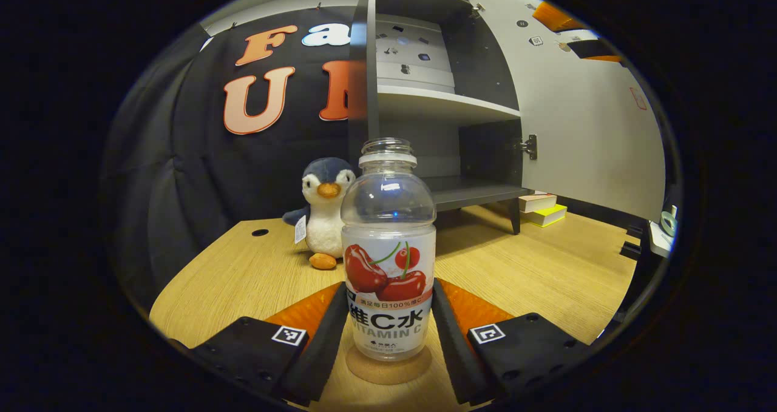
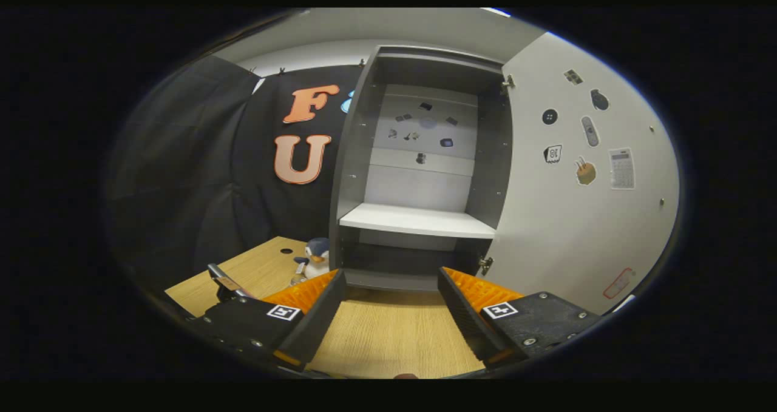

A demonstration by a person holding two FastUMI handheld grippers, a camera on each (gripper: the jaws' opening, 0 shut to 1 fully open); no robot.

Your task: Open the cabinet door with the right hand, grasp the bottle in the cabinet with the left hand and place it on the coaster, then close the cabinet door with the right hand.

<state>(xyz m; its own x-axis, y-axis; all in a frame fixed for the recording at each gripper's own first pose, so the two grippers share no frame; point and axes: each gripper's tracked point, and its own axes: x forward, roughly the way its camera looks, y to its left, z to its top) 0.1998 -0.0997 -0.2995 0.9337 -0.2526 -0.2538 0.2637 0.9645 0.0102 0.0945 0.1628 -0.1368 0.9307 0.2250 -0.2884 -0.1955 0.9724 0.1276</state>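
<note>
On the coaster (image 1: pixel 388 368) the bottle (image 1: pixel 388 260) stood upright between the left tool's (image 1: pixel 388 330) parted fingers, apparently released, so that tool needed a straight retreat, while the empty, open right tool (image 2: pixel 391 306) faced the cabinet door (image 2: pixel 583 218).

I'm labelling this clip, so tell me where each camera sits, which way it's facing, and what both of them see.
Left gripper view: rides the left gripper, low over the table, facing the bottle on the coaster; its own fingers flank the bottle.
Right gripper view: rides the right gripper, held back, facing the open cabinet; its own fingers stand apart.
Shared: cabinet, its door, penguin toy, table.
</note>
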